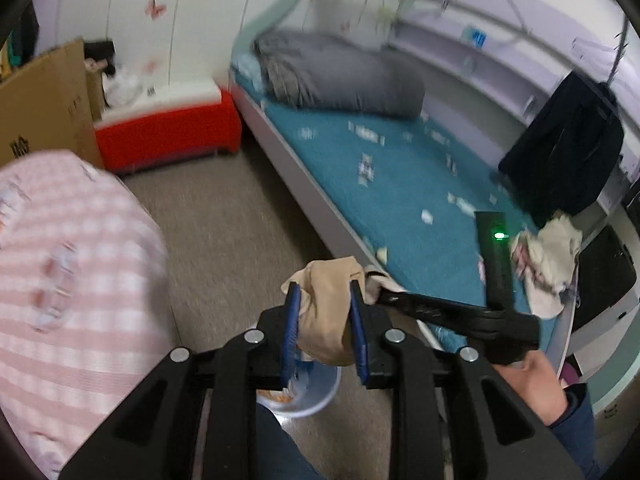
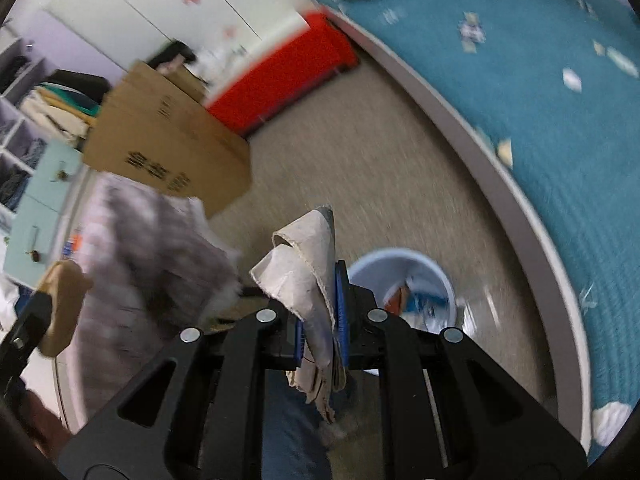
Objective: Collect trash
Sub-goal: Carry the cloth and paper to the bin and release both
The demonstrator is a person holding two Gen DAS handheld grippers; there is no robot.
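Observation:
My left gripper is shut on a crumpled beige wad. Under it on the carpet stands a pale blue trash bin. In the right wrist view my right gripper is shut on a crumpled grey-brown sheet of paper. The same trash bin sits just past its fingers to the right, with wrappers inside. The right gripper also shows in the left wrist view, close beside the beige wad, with a hand on it. At the left edge the left gripper carries the beige wad.
A bed with a teal cover runs along the right, strewn with several paper scraps and a crumpled cloth. A red storage box, a cardboard box and pink checked bedding ring the carpet. My jeans leg is below.

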